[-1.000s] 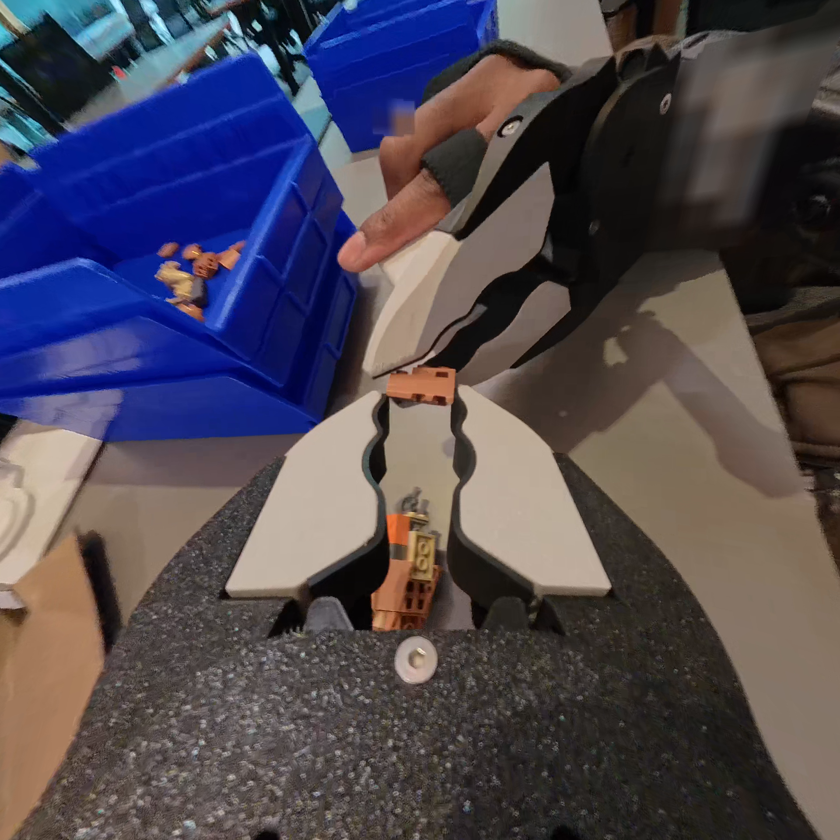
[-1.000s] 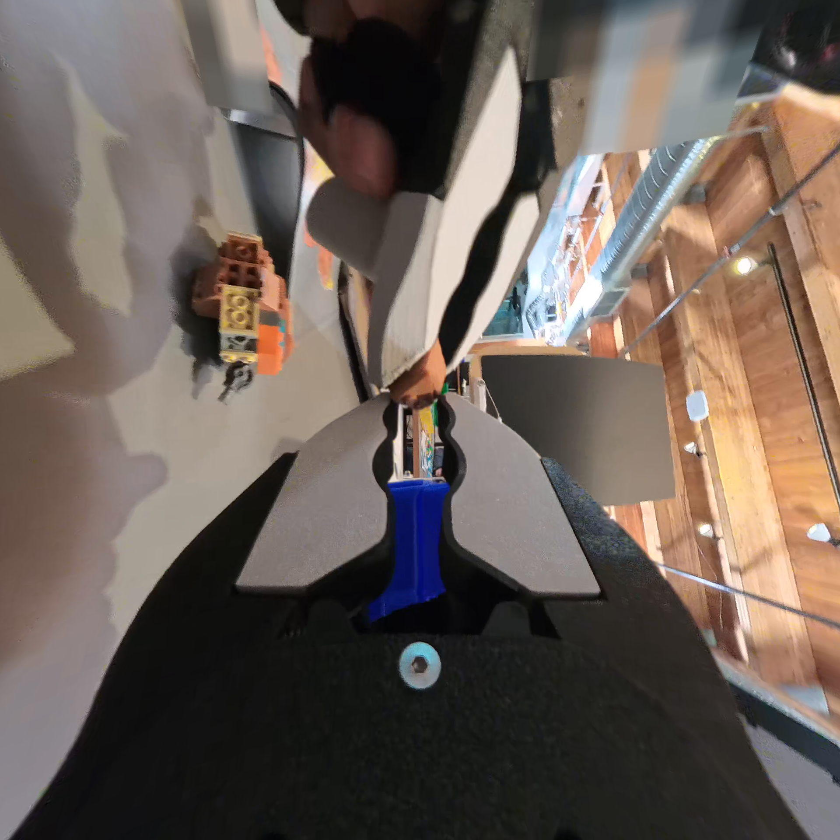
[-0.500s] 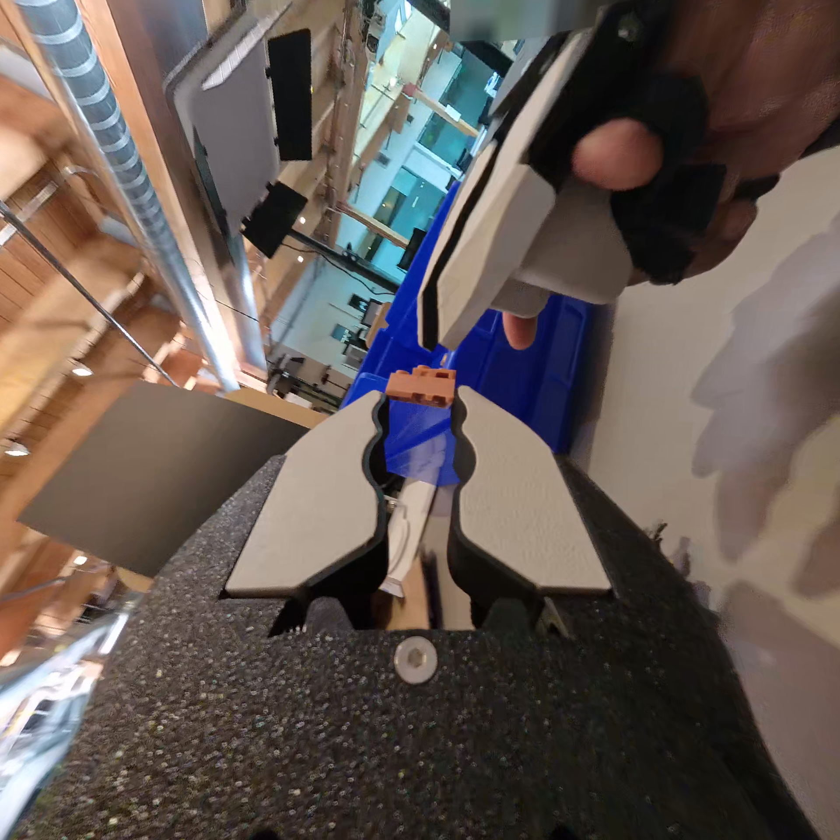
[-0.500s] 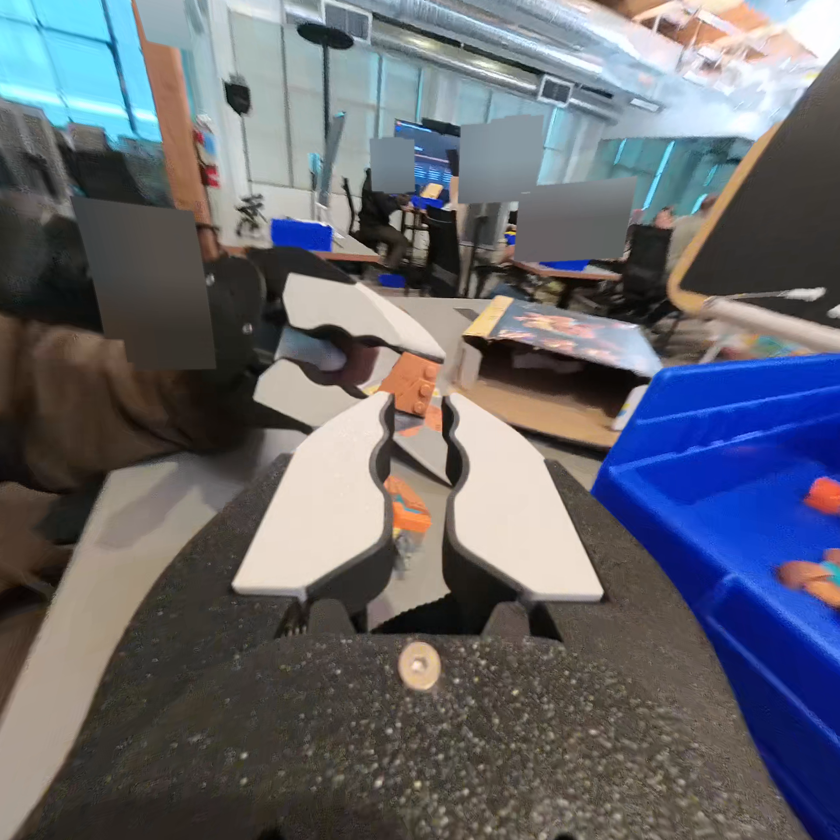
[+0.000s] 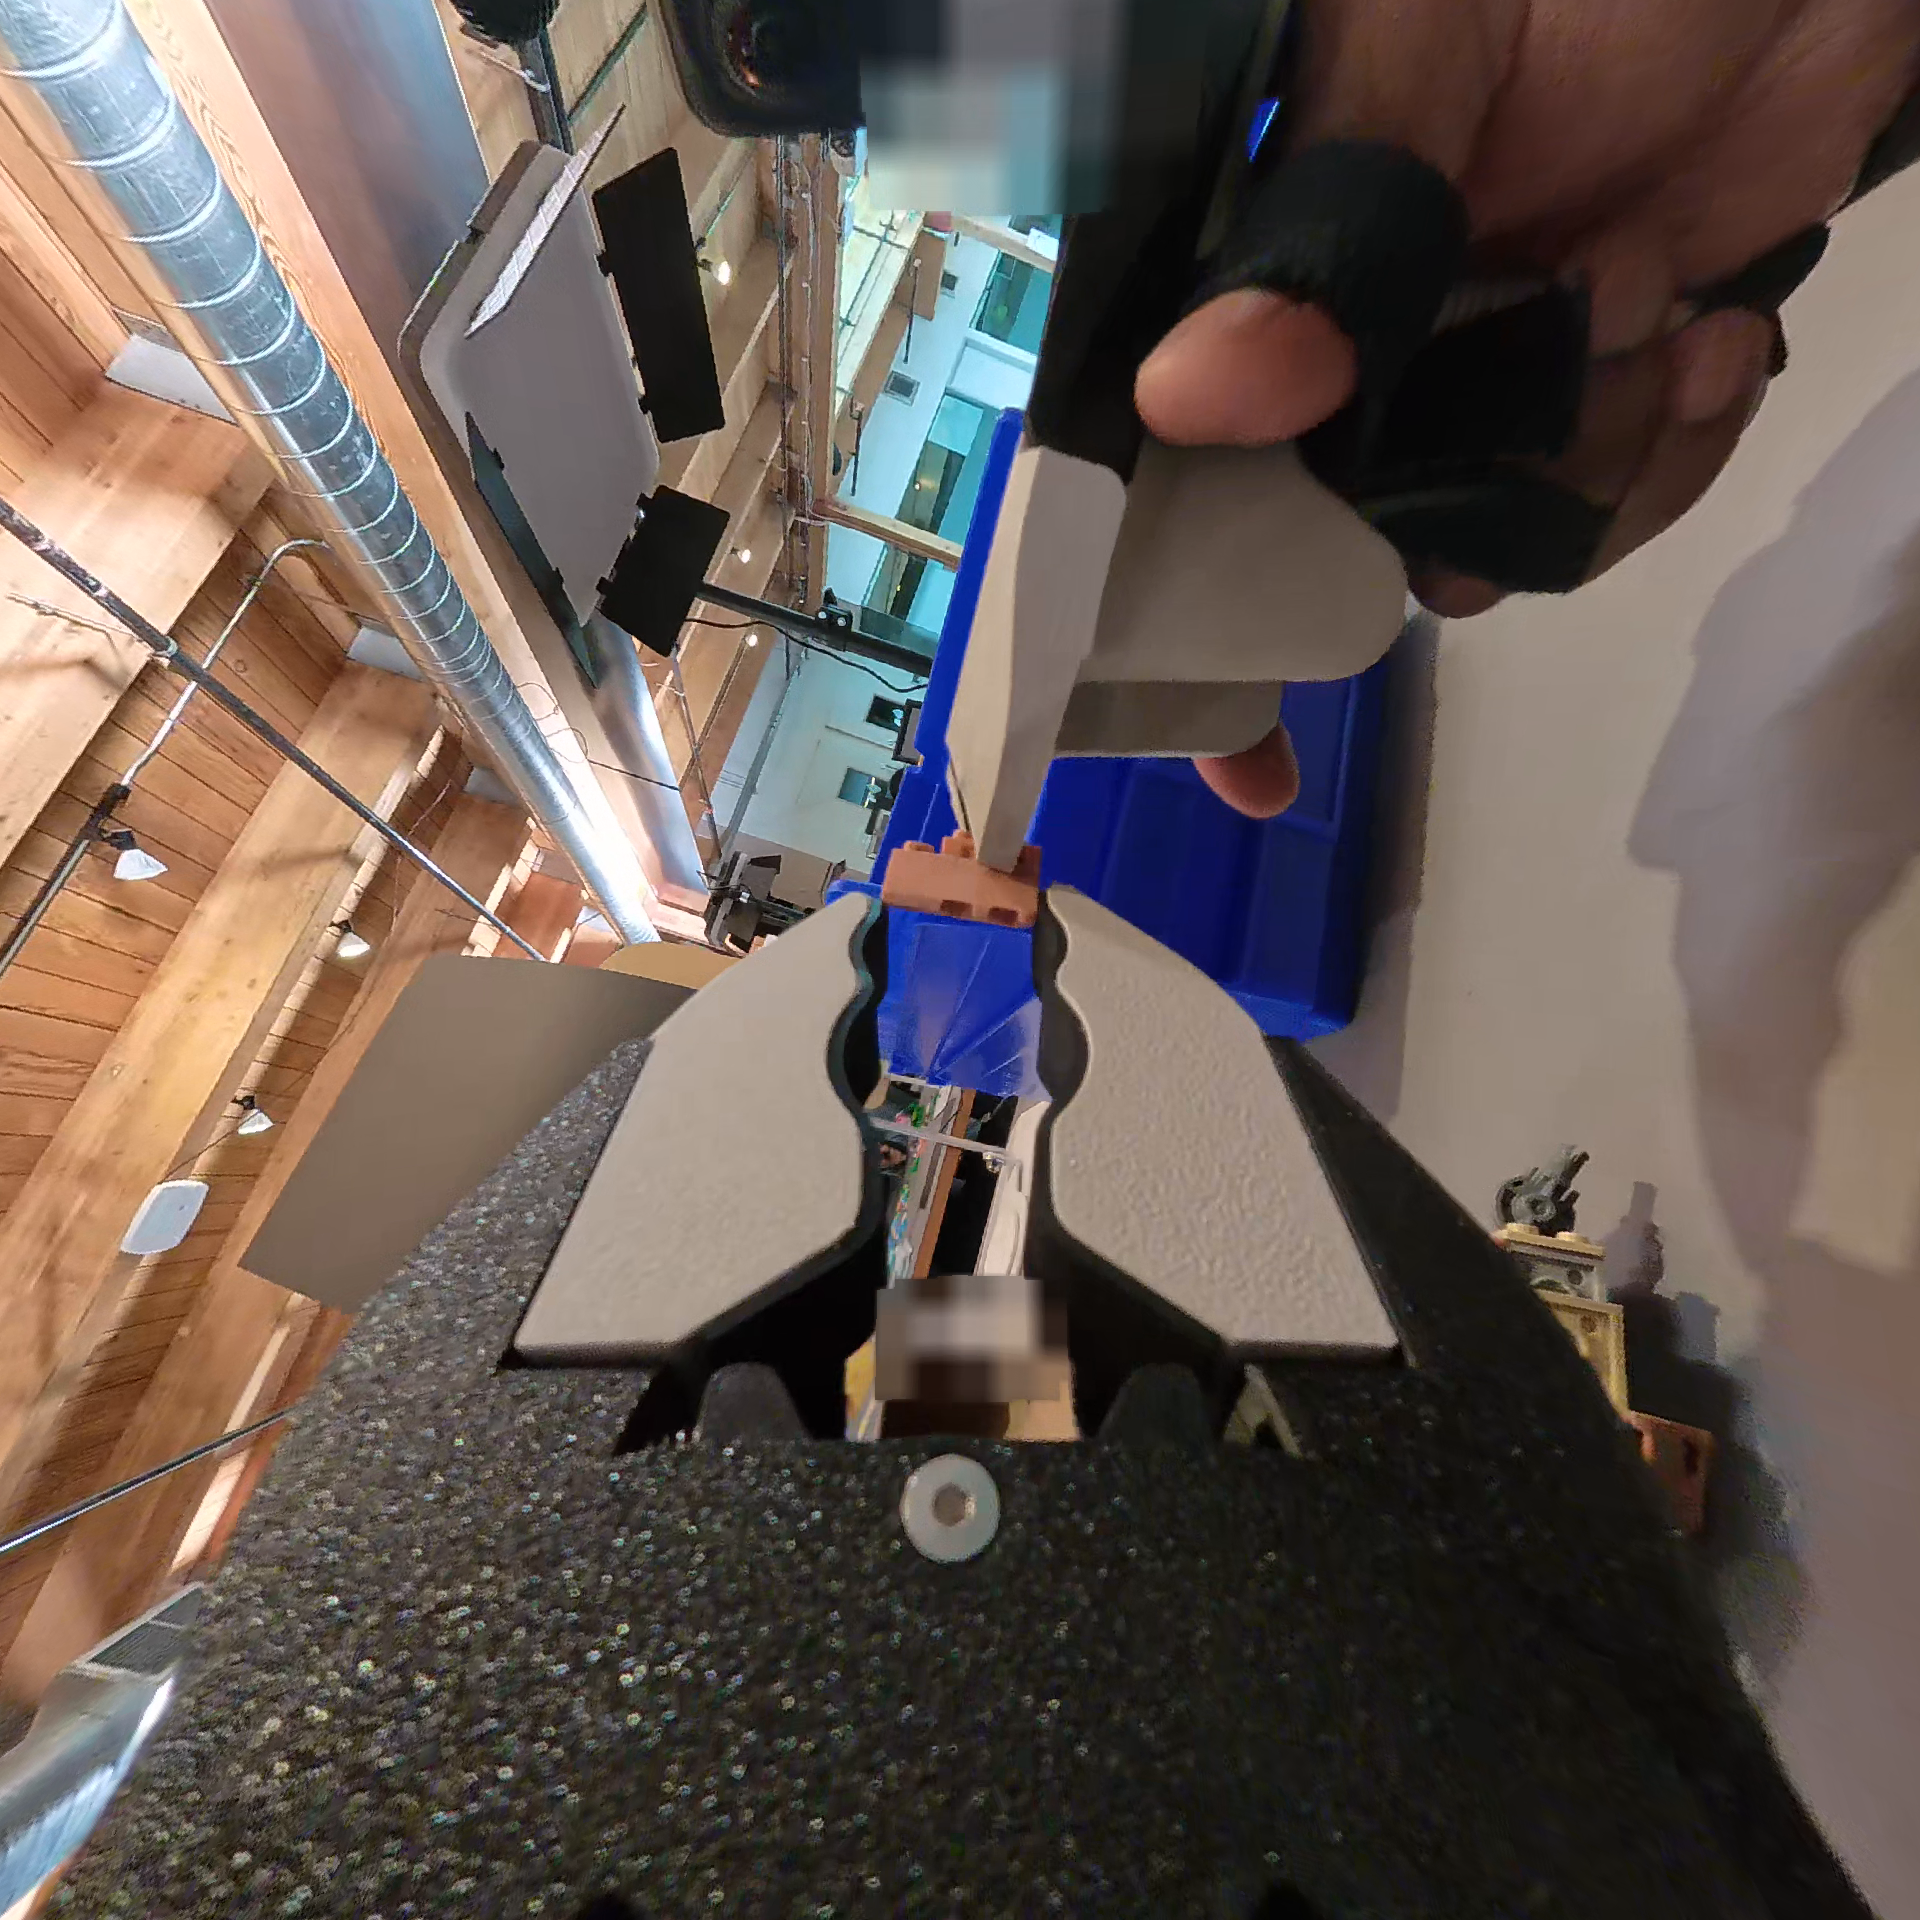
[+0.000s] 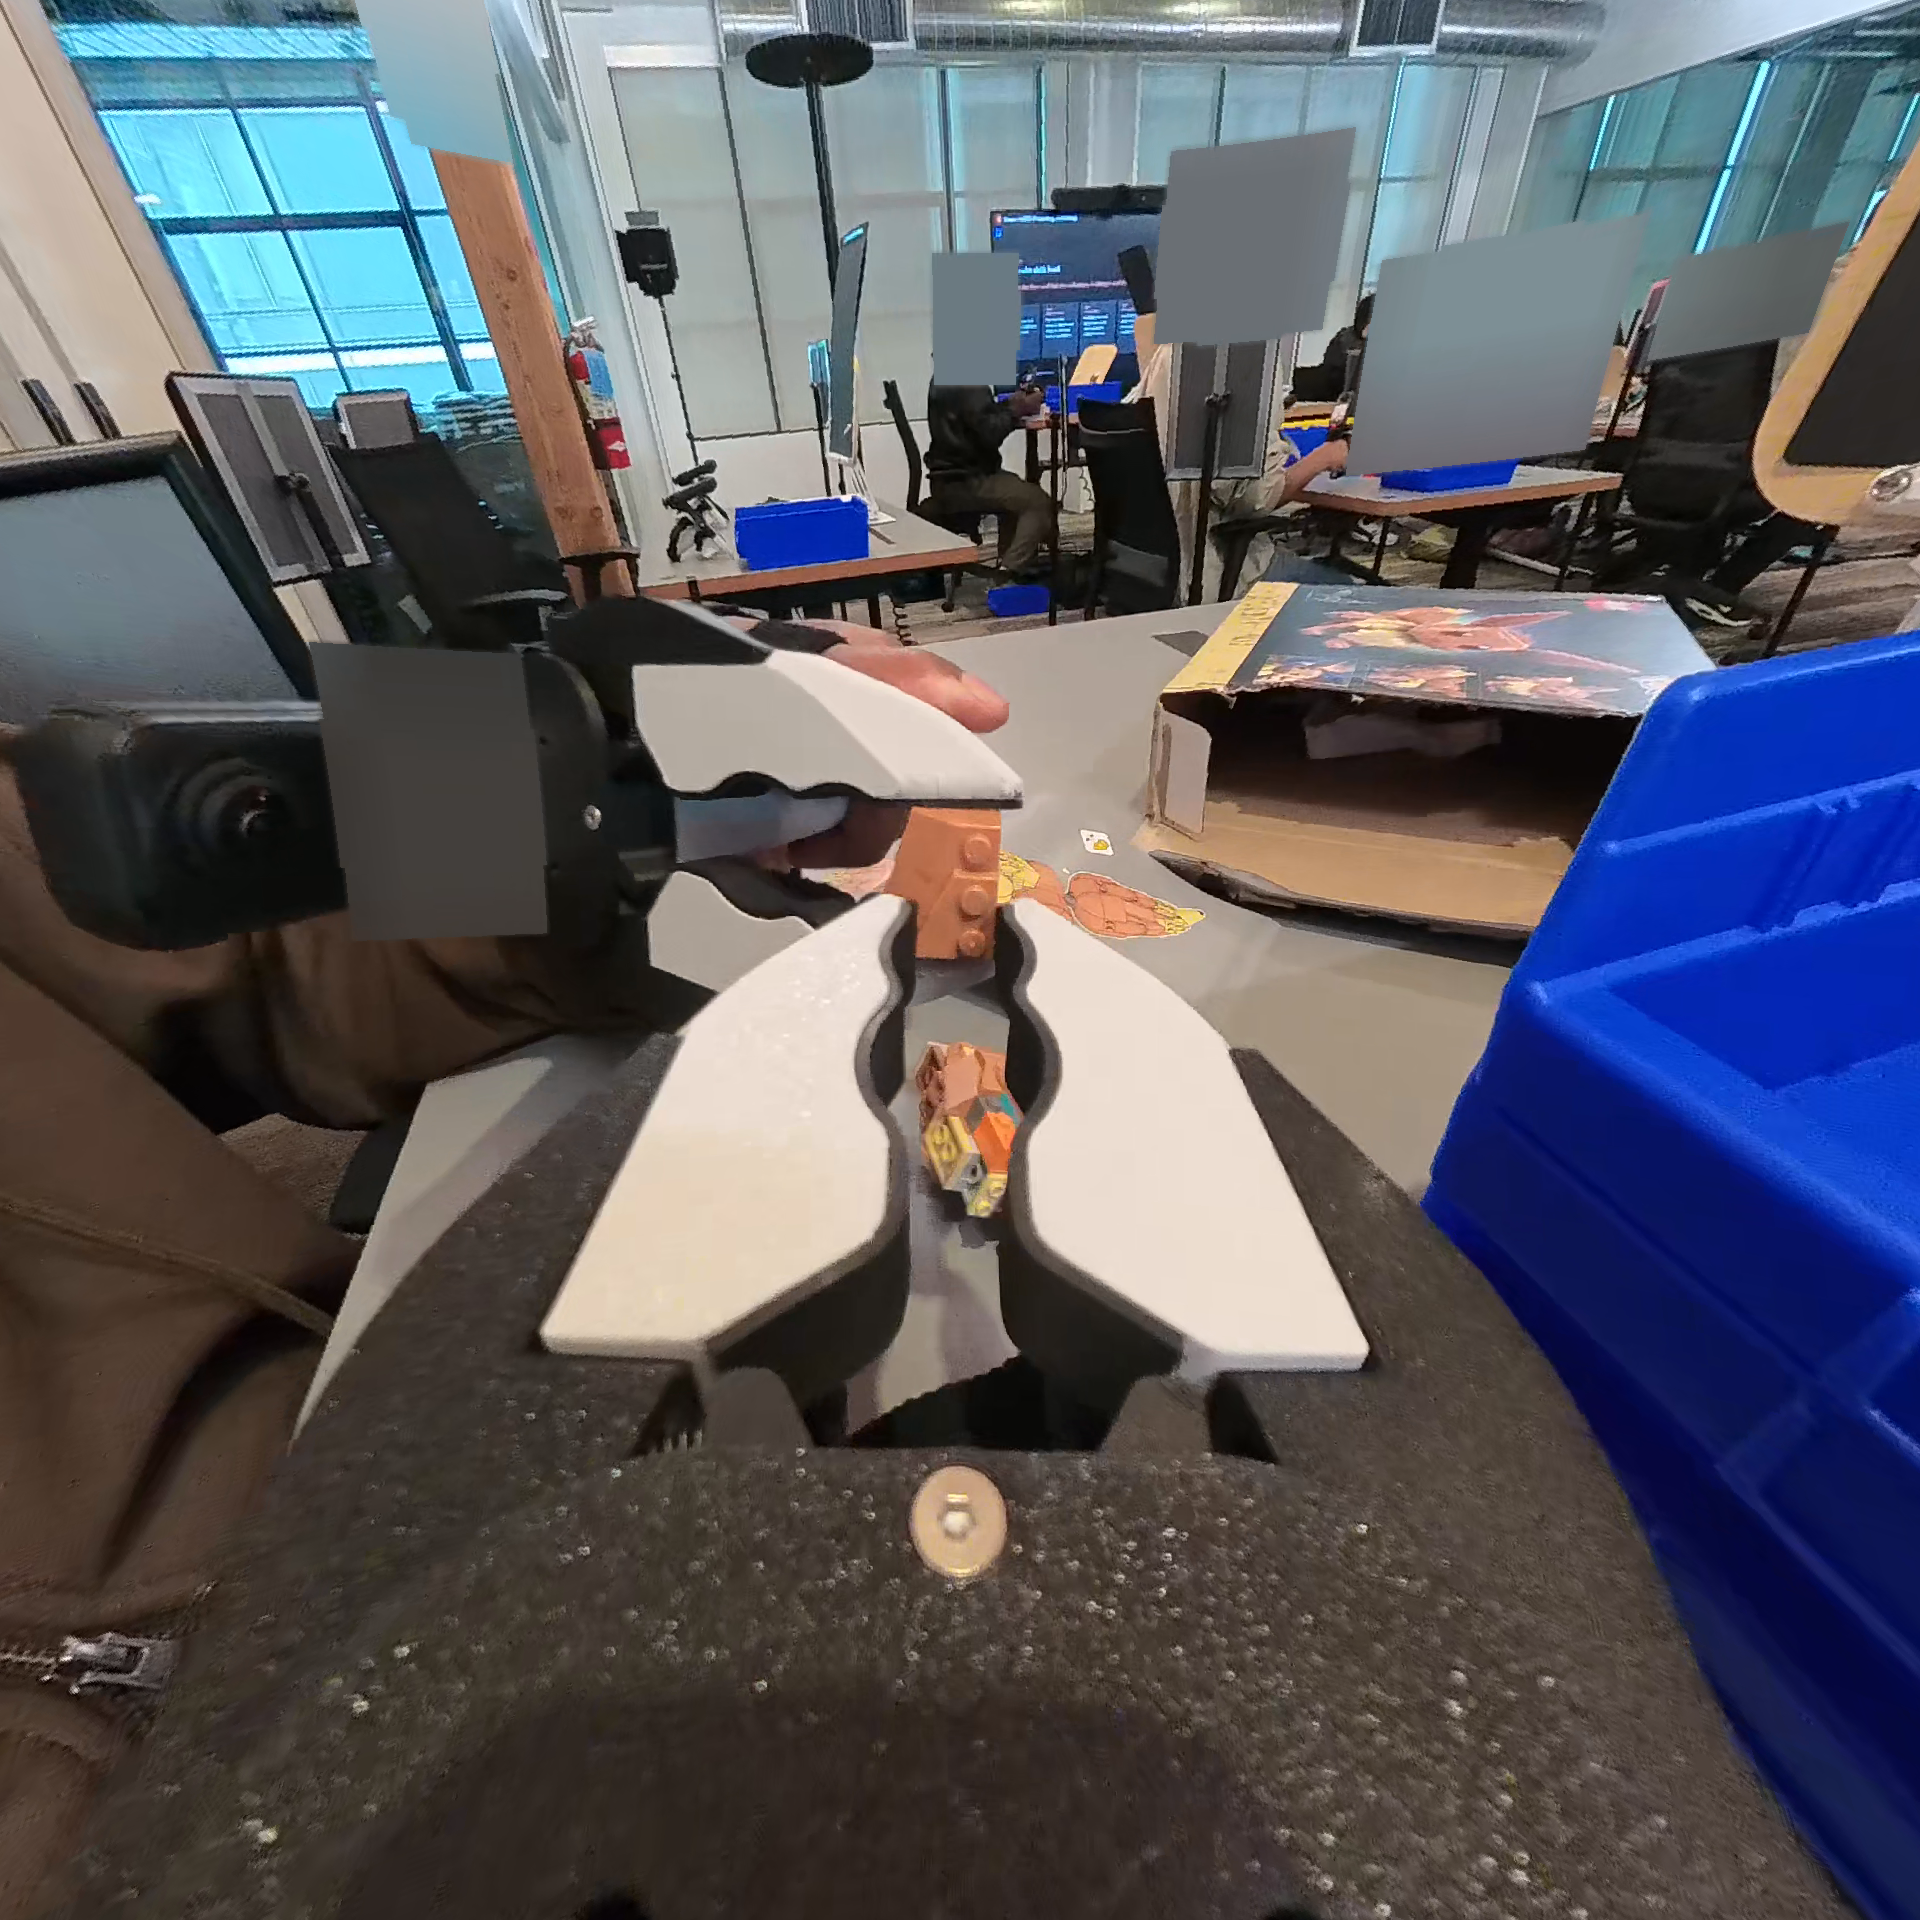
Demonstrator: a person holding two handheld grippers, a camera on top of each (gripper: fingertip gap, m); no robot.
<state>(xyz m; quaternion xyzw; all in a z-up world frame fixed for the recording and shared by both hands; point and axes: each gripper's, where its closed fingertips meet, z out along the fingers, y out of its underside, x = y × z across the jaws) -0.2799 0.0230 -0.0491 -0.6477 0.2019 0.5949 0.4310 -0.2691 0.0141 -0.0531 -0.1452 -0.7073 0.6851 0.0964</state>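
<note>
A grey table (image 6: 1299,1018) bears a small brick model (image 6: 968,1127), an opened cardboard box (image 6: 1382,790) and blue bins (image 6: 1714,1039).

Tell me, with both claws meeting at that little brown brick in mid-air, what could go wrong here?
1. The brown brick is pinched only at the tips of the left gripper, so a nudge from the right gripper might twist it loose.
2. If dropped, it could land on the grey table near the small brick model, or bounce off.
</note>
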